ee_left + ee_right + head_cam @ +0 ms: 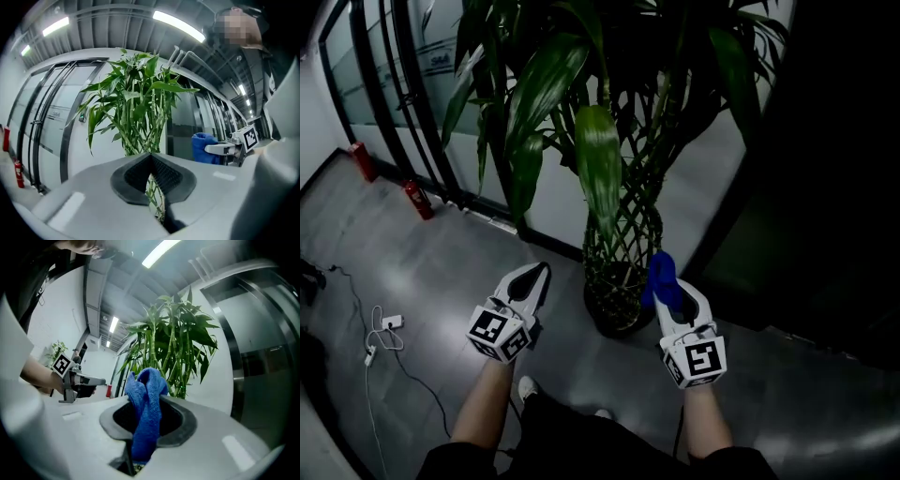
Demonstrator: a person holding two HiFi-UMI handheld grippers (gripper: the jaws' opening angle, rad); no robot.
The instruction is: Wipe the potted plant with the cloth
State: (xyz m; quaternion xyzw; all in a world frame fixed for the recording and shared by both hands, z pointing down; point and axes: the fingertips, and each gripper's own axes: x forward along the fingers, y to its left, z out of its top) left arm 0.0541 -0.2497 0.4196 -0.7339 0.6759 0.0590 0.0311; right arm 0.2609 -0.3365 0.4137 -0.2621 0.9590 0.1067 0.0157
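Observation:
A tall potted plant [600, 159] with braided green stems stands in a dark pot [614, 317] on the grey floor straight ahead. My right gripper [667, 284] is shut on a blue cloth [661, 275], held low beside the pot's right side. In the right gripper view the cloth [146, 404] bunches out between the jaws, with the plant [173, 343] beyond it. My left gripper [541, 273] hovers left of the pot, shut with nothing in it. In the left gripper view the plant [136, 108] rises behind the closed pads [140, 171], with the cloth [204, 147] at right.
Two red fire extinguishers [417, 200] [364, 161] stand by the glass wall at the left. A white charger and cable [384, 328] lie on the floor at the lower left. A dark wall panel [825, 169] fills the right side. My shoe [528, 386] shows below.

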